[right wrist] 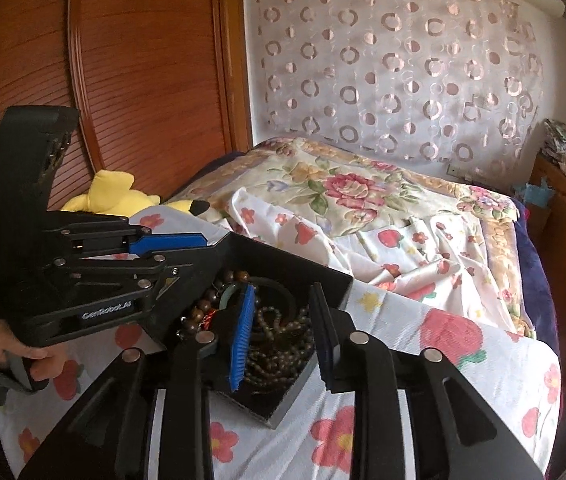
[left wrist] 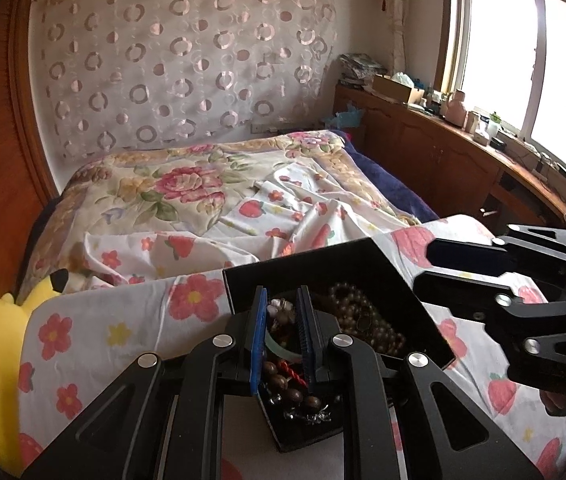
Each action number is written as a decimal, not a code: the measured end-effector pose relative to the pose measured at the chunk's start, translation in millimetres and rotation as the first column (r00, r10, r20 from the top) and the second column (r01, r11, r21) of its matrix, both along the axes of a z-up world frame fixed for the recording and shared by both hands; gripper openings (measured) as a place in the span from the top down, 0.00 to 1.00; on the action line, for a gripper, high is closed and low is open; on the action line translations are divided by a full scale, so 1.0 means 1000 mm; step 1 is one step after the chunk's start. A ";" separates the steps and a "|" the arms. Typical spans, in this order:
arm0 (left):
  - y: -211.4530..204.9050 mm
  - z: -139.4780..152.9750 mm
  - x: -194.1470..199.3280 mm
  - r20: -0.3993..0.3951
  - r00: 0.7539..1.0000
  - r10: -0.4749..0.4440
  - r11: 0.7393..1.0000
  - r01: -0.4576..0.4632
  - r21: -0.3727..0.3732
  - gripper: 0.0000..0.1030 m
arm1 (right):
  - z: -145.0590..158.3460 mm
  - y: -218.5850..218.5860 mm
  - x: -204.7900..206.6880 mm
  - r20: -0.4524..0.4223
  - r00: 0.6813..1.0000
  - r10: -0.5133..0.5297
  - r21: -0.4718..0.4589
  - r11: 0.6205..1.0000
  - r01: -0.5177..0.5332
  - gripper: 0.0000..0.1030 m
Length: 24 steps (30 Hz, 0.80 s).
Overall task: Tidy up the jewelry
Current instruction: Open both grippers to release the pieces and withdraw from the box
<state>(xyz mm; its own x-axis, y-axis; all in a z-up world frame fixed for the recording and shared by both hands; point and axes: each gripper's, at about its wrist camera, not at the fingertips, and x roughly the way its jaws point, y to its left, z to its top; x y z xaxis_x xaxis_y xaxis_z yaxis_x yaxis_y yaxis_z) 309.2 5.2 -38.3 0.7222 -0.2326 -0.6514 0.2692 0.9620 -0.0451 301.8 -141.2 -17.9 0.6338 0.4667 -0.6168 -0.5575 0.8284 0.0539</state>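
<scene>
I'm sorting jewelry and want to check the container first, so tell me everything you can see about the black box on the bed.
The black box looks matte and rigid, with straight upright walls and no lid on it. It sits flat on the flower-print sheet. Inside lie tangled brown bead strings, a pale green bangle and small trinkets. Both hand-held grippers hover over its near edge.

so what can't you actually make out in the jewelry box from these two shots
- Left wrist view: the near end of the black box is hidden behind the left tongs; the dark pieces among the wooden beads are too small to identify.
- Right wrist view: the left tongs cover the box's left side; the bead strands are tangled, so their number is unclear.
- Both views: whether either tongs touch any jewelry.
</scene>
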 end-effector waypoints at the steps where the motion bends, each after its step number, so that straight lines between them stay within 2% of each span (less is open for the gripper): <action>1: 0.000 0.001 0.000 0.004 1.000 0.004 1.000 -0.004 -0.001 0.67 | 0.001 -0.001 -0.001 0.002 1.000 -0.006 0.002 1.000 0.006 0.70; 2: 0.000 0.002 -0.001 0.013 1.000 0.014 1.000 -0.014 0.002 0.56 | 0.002 -0.004 -0.005 0.003 1.000 -0.015 0.007 1.000 0.015 0.70; 3: 0.000 0.004 -0.003 0.026 0.999 0.030 0.999 -0.031 0.009 0.35 | 0.002 -0.005 -0.006 0.002 1.000 -0.018 0.009 1.000 0.018 0.70; 4: 0.000 0.005 -0.005 0.042 0.998 0.047 0.999 -0.048 0.015 0.29 | 0.003 -0.008 -0.010 0.004 1.000 -0.026 0.010 1.000 0.026 0.70; 6: 0.000 0.005 -0.008 0.041 0.998 0.055 0.998 -0.055 0.016 0.27 | 0.002 -0.011 -0.016 0.007 0.999 -0.040 0.010 0.999 0.040 0.70; 7: 0.001 0.005 -0.010 0.038 0.997 0.062 0.998 -0.062 0.014 0.23 | 0.002 -0.012 -0.019 0.008 0.999 -0.047 0.012 0.999 0.047 0.69; 9: 0.002 0.006 -0.016 0.049 0.996 0.080 0.997 -0.081 0.019 0.11 | 0.003 -0.016 -0.026 0.011 0.998 -0.065 0.020 0.998 0.065 0.60; 10: 0.003 0.007 -0.020 0.058 0.994 0.088 0.996 -0.089 0.020 0.08 | 0.003 -0.019 -0.030 0.018 0.997 -0.076 0.022 0.997 0.075 0.51; 11: 0.004 0.008 -0.025 0.066 0.993 0.095 0.995 -0.097 0.022 0.08 | 0.003 -0.020 -0.033 0.025 0.996 -0.084 0.023 0.996 0.083 0.42; 12: 0.004 0.010 -0.030 0.072 0.992 0.102 0.994 -0.105 0.030 0.08 | 0.003 -0.021 -0.037 0.034 0.995 -0.098 0.023 0.995 0.097 0.38; 14: 0.005 0.010 -0.040 0.077 0.991 0.111 0.993 -0.114 0.038 0.08 | 0.003 -0.025 -0.042 0.044 0.992 -0.121 0.021 0.993 0.120 0.25; 15: 0.007 0.011 -0.043 0.077 0.990 0.114 0.992 -0.117 0.036 0.08 | 0.003 -0.027 -0.044 0.048 0.990 -0.131 0.021 0.991 0.130 0.21; 17: 0.009 0.010 -0.055 0.074 0.990 0.123 0.992 -0.125 0.029 0.08 | 0.002 -0.029 -0.052 0.061 0.986 -0.155 0.021 0.988 0.154 0.07; 19: 0.010 0.008 -0.066 0.070 0.989 0.128 0.991 -0.130 0.028 0.08 | 0.000 -0.031 -0.060 0.077 0.981 -0.178 0.020 0.984 0.177 0.02; 24: 0.012 0.006 -0.102 0.068 0.987 0.143 0.989 -0.146 0.031 0.08 | -0.010 -0.034 -0.077 0.064 0.977 -0.203 0.029 0.979 0.201 0.02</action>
